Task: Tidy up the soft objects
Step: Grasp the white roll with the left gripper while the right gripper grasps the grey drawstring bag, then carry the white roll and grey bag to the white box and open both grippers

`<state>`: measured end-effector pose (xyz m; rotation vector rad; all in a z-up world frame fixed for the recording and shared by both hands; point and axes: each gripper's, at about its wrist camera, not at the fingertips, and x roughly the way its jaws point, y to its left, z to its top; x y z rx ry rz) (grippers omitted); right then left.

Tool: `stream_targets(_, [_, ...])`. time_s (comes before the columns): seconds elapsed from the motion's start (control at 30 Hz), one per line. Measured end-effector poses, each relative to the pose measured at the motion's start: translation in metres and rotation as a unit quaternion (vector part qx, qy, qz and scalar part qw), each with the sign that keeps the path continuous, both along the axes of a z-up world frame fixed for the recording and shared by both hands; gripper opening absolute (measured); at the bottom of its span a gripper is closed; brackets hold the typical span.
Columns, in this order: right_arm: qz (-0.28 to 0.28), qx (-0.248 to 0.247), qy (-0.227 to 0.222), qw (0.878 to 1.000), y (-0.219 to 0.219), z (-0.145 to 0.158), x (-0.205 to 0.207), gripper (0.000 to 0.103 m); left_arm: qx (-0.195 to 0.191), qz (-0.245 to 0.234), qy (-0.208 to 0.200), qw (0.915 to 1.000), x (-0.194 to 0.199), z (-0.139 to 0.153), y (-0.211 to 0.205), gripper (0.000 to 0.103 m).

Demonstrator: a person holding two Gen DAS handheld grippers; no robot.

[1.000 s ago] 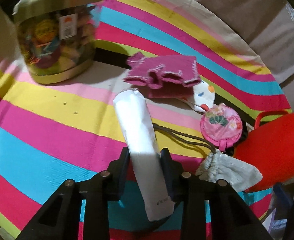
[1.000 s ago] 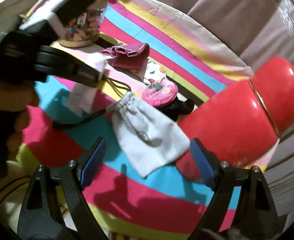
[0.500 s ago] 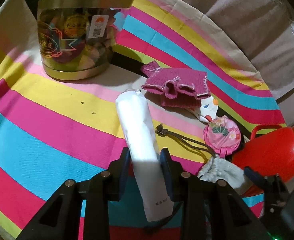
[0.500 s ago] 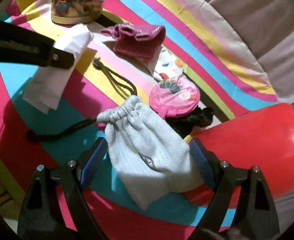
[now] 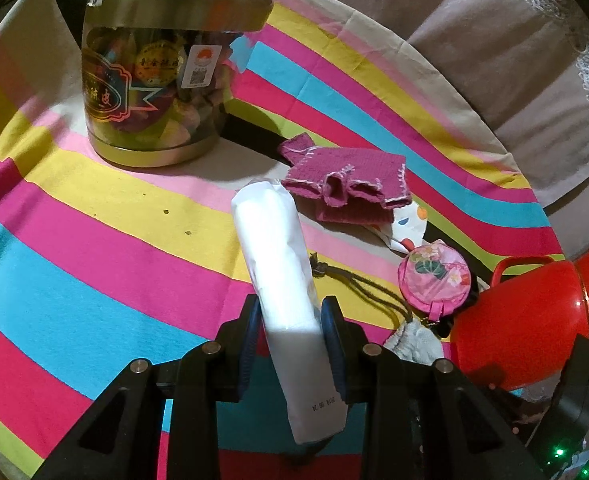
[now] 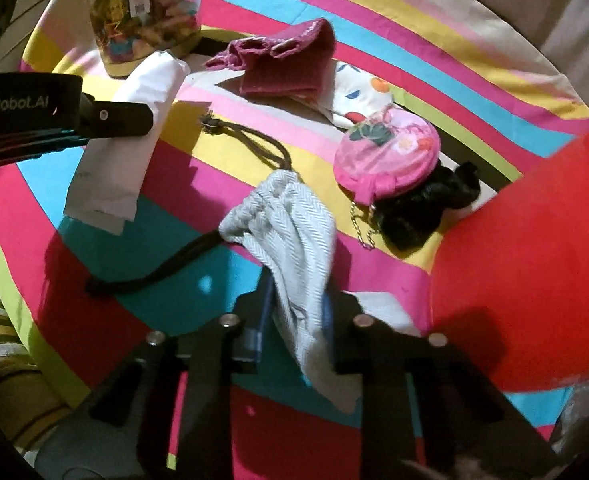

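Note:
On the striped cloth my left gripper (image 5: pixel 292 312) is shut on a long white packet (image 5: pixel 270 232), which sticks out ahead of its fingers and hangs above the cloth. My right gripper (image 6: pixel 296 300) is closing its jaws on a grey drawstring pouch (image 6: pixel 290 216). The blue pads press on the bunched fabric, and its dark cord (image 6: pixel 250 140) trails away to the left. Further back lie a magenta knitted cloth (image 5: pixel 350 192), a white patterned cloth (image 5: pixel 410 220) and a round pink purse (image 5: pixel 434 280). A black fuzzy item (image 6: pixel 426 208) sits beside the purse.
A large jar with a gold lid (image 5: pixel 154 80), full of wrapped sweets, stands at the back left. A big red flask (image 5: pixel 526 328) lies close on the right, next to the pouch. Grey fabric borders the striped cloth (image 5: pixel 74 248) at the back.
The right gripper has come down over the grey pouch and its wide jaws have closed on it, bunching the fabric. The left gripper still holds the white packet and has barely shifted.

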<state>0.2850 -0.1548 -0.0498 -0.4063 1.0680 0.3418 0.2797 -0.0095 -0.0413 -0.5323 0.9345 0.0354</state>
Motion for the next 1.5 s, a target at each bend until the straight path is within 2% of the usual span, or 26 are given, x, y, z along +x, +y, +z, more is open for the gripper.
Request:
stream_targets(0.23, [-0.024, 0.043, -0.011, 0.999, -0.015, 0.018, -0.024, 0.020, -0.002, -0.015, -0.015, 0.9998, -0.006, 0.006, -0.008, 0.032])
stream_targets(0.6, [-0.078, 0.068, -0.046, 0.994, -0.058, 0.055, -0.065, 0.020, -0.005, -0.038, -0.041, 0.9984, -0.022, 0.024, -0.029, 0.032])
stream_targets(1.03, [-0.151, 0.104, -0.066, 0.981, -0.126, 0.080, -0.119, 0.020, -0.017, -0.097, -0.054, 0.9937, -0.052, 0.051, -0.080, 0.033])
stream_targets(1.33, [-0.198, 0.110, -0.081, 0.971, -0.176, 0.098, -0.158, 0.020, -0.028, -0.181, -0.058, 0.9813, -0.082, 0.067, -0.146, 0.033])
stream_targets(1.5, [-0.240, 0.115, -0.089, 0.960, -0.215, 0.102, -0.178, 0.020, -0.025, -0.239, -0.055, 0.9691, -0.099, 0.069, -0.189, 0.033])
